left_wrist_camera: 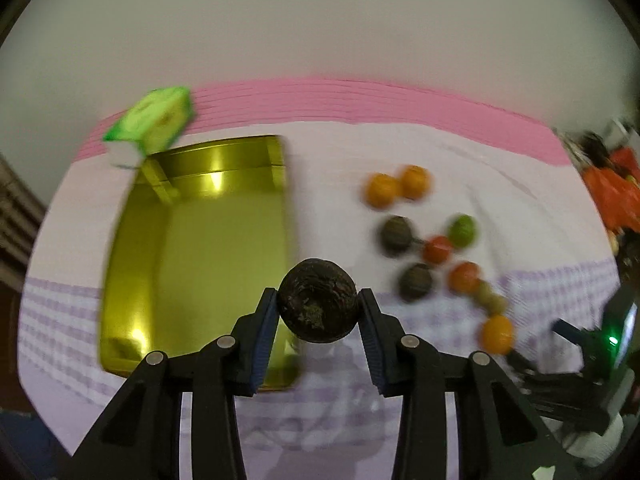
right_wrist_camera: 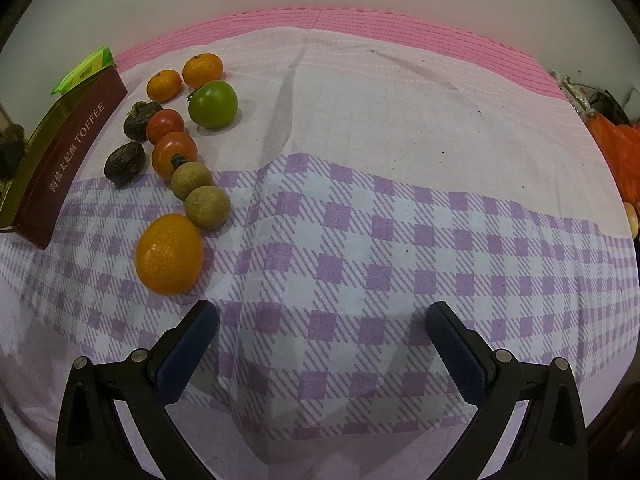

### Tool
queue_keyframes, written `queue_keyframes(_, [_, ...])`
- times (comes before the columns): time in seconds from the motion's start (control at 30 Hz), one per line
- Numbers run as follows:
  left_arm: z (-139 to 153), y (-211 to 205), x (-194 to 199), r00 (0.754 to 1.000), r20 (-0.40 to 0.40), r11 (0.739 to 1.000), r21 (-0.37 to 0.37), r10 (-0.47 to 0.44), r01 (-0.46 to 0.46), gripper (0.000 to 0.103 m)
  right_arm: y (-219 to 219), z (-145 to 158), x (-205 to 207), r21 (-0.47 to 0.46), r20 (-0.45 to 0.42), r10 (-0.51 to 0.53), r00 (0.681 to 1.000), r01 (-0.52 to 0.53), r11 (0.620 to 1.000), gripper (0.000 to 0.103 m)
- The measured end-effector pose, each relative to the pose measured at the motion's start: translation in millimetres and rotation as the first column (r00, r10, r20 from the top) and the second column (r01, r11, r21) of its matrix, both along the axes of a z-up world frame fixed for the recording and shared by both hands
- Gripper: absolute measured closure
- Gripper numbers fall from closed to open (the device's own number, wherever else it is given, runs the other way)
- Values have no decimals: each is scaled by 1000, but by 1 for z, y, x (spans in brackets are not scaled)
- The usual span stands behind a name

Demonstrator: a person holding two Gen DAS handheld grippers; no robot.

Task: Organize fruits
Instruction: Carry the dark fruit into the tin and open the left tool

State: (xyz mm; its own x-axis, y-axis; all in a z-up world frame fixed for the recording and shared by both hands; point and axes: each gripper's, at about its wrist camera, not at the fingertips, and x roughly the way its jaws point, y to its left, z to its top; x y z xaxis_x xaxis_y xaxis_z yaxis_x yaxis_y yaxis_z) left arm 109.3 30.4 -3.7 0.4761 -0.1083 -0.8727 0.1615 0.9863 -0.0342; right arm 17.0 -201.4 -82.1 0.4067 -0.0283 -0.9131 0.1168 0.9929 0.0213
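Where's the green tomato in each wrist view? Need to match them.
Left wrist: green tomato right of centre, blurred, just above a red tomato.
Right wrist: green tomato upper left, below the two oranges.
Shared landmark: the gold toffee tin, seen side-on at the left edge of the right view.

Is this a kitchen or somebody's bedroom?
Probably a room at home, maybe a bed or table: a checked cloth covers it, fruits lie loose, and a toffee tin stands open.
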Motion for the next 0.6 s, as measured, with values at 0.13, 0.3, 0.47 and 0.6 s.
queue_keyframes(0.13, [-9, 45, 17, 996, -12, 995, 50, 87, -86, 67, -2, 0, 2, 0, -3, -1, 1000, 1, 1000, 0])
queue_keyframes(0.3, [-28, 88, 26, 984, -61, 985, 63, 166, -162, 67, -3, 0, 2, 1, -4, -5, 1000, 5, 1000, 0])
queue_keyframes(0.47, [-47, 108, 26, 971, -106, 975, 71, 215, -208, 67, -4, 0, 2, 0, -3, -5, 1000, 5, 1000, 0])
queue_keyframes(0.6, [-57, 109, 25, 968, -127, 975, 84, 217, -207, 67, -5, 0, 3, -1, -17, -26, 1000, 26, 1000, 0])
